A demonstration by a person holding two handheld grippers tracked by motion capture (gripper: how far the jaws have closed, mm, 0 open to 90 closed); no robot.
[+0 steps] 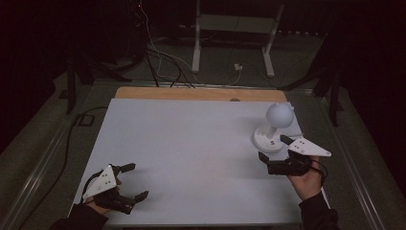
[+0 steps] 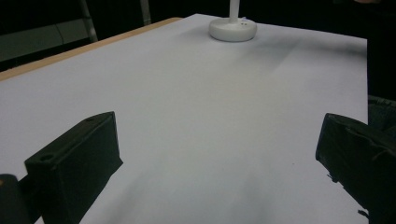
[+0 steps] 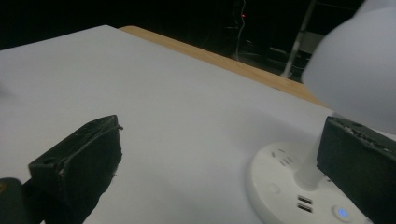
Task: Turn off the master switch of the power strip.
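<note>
A white desk lamp (image 1: 273,125) with a globe head (image 3: 355,70) and a round base (image 3: 285,182) stands at the right of the white table top (image 1: 191,153). My right gripper (image 1: 272,147) is open just in front of the base. In the right gripper view one jaw hangs over the base beside the stem and the other over bare table; nothing is held. A small blue-lit button (image 3: 343,213) and two ports (image 3: 303,203) show on the base. My left gripper (image 1: 138,181) is open and empty near the front left corner, and the lamp base (image 2: 232,29) lies far ahead of it.
A wooden strip (image 1: 191,93) runs along the table's far edge. Beyond it lie cables (image 1: 163,62) on the floor and a white stand frame (image 1: 234,28). Dark stand legs (image 1: 72,76) flank the table. The room is dim.
</note>
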